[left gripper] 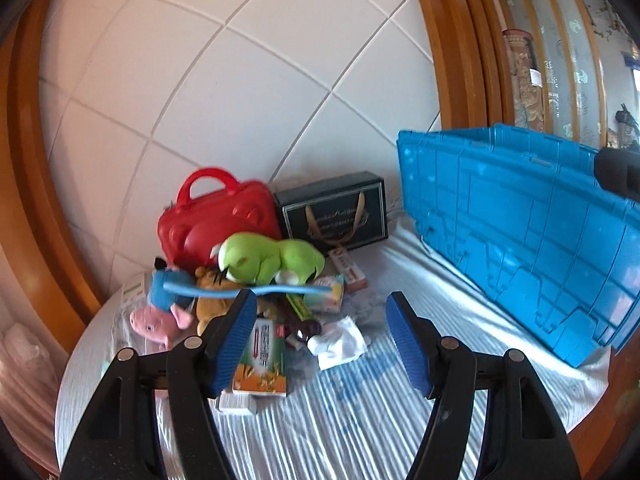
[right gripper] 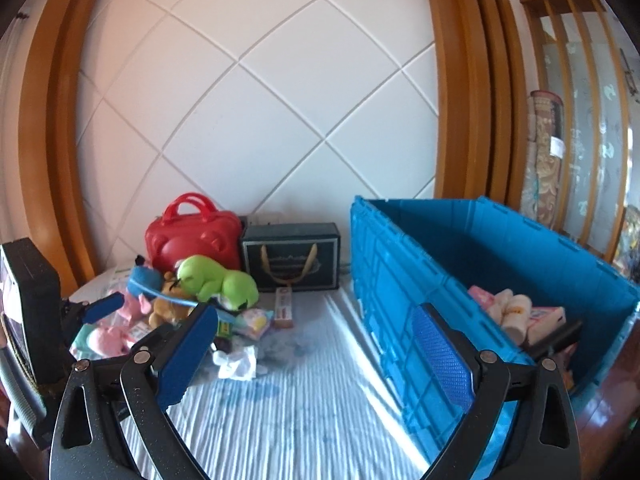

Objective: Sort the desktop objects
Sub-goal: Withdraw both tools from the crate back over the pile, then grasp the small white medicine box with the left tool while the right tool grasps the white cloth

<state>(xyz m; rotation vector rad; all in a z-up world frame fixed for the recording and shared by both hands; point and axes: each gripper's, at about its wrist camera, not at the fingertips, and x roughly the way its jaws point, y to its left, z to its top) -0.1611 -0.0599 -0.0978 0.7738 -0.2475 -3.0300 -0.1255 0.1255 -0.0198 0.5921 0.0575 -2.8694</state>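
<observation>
Both my grippers over the cloth-covered table (right gripper: 312,400), nothing held.
Left gripper (left gripper: 320,336) and right gripper (right gripper: 320,364) jaws wide apart, empty; green plush frog (left gripper: 272,258) beside blue plastic crate (right gripper: 400,280).

Left gripper (left gripper: 322,312) angled slightly downward, jaws apart, nothing between the blue pads (left gripper: 236,336). Right gripper (right gripper: 316,344) also angled slightly downward, jaws wide apart, empty. Left gripper also seen at left edge of right wrist view, one blue fingertip showing.

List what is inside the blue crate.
In the blue crate, the right wrist view shows pale plush toys, pink packets and a dark item; the near wall hides the rest.
</observation>
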